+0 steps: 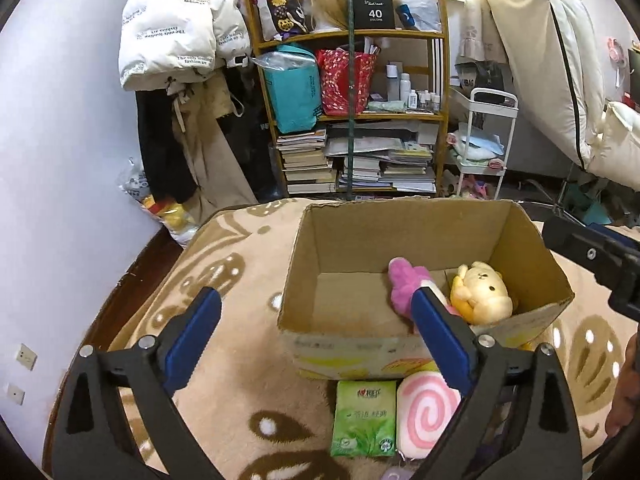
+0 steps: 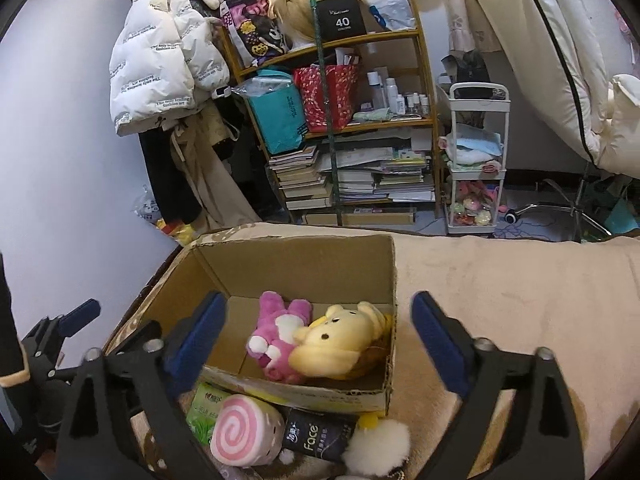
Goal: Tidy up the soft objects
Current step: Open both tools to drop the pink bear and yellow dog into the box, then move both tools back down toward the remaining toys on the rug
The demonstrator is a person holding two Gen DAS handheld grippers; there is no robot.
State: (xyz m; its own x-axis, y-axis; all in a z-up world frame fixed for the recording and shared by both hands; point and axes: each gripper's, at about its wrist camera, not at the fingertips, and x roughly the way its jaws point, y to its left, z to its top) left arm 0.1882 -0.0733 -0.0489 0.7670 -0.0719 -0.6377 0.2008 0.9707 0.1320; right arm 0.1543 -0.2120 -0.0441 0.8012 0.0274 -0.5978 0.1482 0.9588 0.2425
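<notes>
Low in the right wrist view, the right gripper (image 2: 316, 336) and left gripper (image 1: 316, 336) both stood wide apart, holding nothing. Two soft toys, a pink plush (image 2: 276, 336) and yellow plush (image 2: 340, 344), lay inside the cardboard box (image 2: 296, 264). The swirl cushion (image 2: 244, 428), green tissue pack (image 1: 362, 420) and what looked like a white pompom (image 2: 376, 448) waited just outside, packed so close that a grab might pinch two things or bump the box wall.

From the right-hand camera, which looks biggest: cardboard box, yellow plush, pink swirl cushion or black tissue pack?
1. cardboard box
2. yellow plush
3. pink swirl cushion, close to the plush and nearer the camera, so unsure
4. black tissue pack, partly hidden
</notes>
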